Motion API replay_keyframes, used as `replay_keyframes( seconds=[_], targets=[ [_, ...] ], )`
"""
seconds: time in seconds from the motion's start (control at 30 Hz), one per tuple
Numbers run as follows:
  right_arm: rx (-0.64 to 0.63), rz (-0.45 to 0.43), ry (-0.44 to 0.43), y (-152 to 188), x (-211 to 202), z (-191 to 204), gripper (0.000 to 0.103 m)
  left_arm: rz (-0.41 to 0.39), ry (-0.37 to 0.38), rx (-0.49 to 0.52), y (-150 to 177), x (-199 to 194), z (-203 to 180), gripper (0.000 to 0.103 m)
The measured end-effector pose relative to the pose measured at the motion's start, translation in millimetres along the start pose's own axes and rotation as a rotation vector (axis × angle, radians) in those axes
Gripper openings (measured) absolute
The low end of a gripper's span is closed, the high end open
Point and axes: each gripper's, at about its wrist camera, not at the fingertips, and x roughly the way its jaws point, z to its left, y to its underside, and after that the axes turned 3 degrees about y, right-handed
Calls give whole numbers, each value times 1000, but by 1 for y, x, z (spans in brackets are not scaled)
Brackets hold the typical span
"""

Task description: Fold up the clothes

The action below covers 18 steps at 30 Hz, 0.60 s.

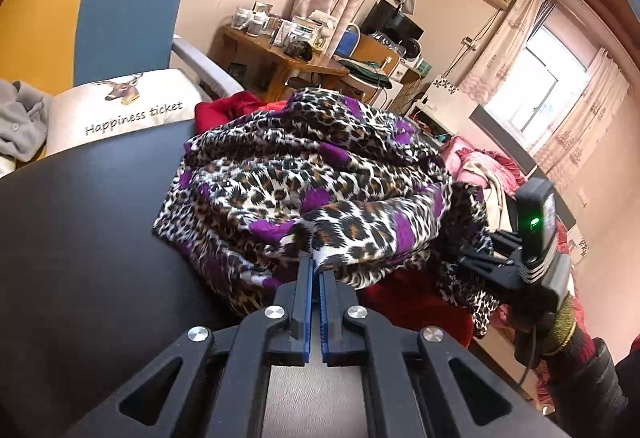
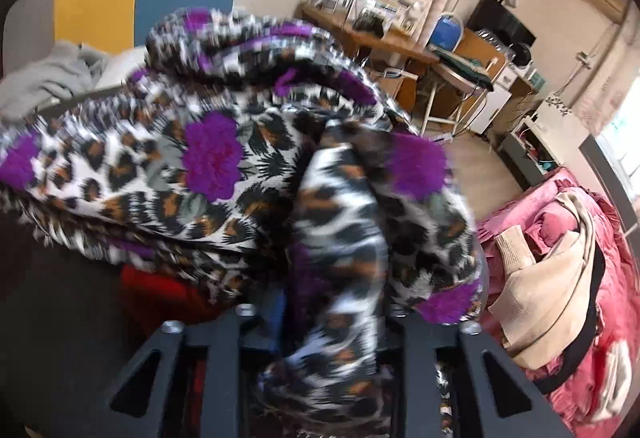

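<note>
Left wrist view: left tool (image 1: 316,274) clamped on a thin hem of the leopard-print garment (image 1: 304,174), which lies bunched on the dark table (image 1: 80,238), toward its far right edge, partly over a red garment (image 1: 416,302). Right tool (image 1: 476,258) sits at the cloth's right side. Table's left half bare, good room to spread there.

Right wrist view: blurred; right tool (image 2: 332,322) has a thick fold of the garment between its fingers, pads hidden, looks gripped. Best lift both corners together, pull apart taut, lay flat on the bare side, clear of the right edge
</note>
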Motion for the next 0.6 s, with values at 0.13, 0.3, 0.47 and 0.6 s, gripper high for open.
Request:
replay_keyframes(
  seconds=[0.13,0.3,0.47,0.6],
  targets=[
    [146,-94,-155,20,-56,9,13,-16,3,-77,9,-25,17,1],
    [237,-68,-495,56,-93,58,13,-7,-73,-120,21,-62,48,2],
    [147,94,-671,90,-85,138,14,24,-130,-182,52,-113,84,3],
    [202,239,-372,107,-59,121,33,25,-168,-246,86,-160,122,5]
  ],
)
